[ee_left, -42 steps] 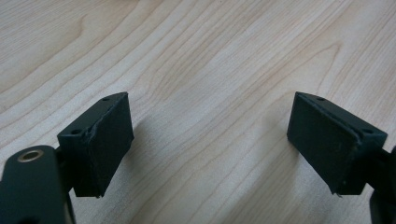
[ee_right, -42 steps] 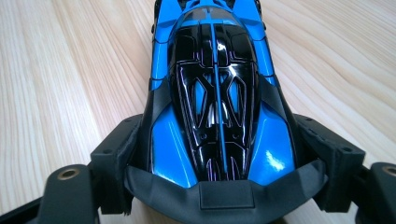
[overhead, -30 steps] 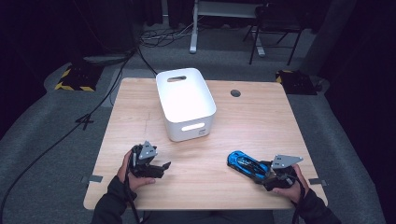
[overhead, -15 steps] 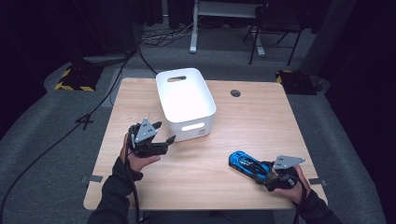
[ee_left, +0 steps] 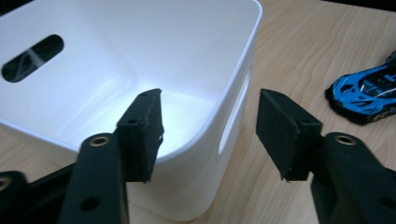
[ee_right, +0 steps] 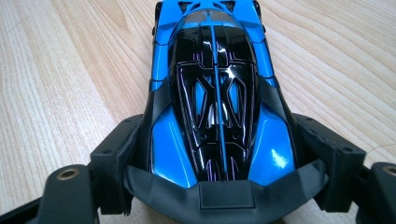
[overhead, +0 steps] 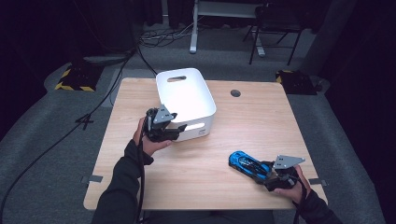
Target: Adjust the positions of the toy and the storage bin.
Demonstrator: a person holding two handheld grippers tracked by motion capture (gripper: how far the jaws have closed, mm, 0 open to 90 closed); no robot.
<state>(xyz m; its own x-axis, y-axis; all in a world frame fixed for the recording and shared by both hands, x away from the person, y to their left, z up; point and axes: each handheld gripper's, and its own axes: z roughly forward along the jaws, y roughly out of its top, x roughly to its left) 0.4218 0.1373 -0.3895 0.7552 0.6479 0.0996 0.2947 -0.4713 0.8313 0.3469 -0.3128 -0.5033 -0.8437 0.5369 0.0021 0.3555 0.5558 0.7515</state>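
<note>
I have the right gripper [overhead: 267, 173] pinching the blue toy car [overhead: 246, 164] at its rear, near the table's [overhead: 261, 121] front right. My left gripper [ee_left: 208, 126] straddles the white bin's [overhead: 187, 100] near wall, jaws just closing, not yet gripping. Next move, I judge: clamp the wall, then lift the car across into the bin.

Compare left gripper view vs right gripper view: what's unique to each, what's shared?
Left gripper view alone: the white bin with its handle slot, and the left gripper, jaws just closing, straddling the bin's near wall without touching it. Right gripper view alone: the right gripper clamped on the car's rear flanks. Shared: the blue toy car and the wooden table.
</note>
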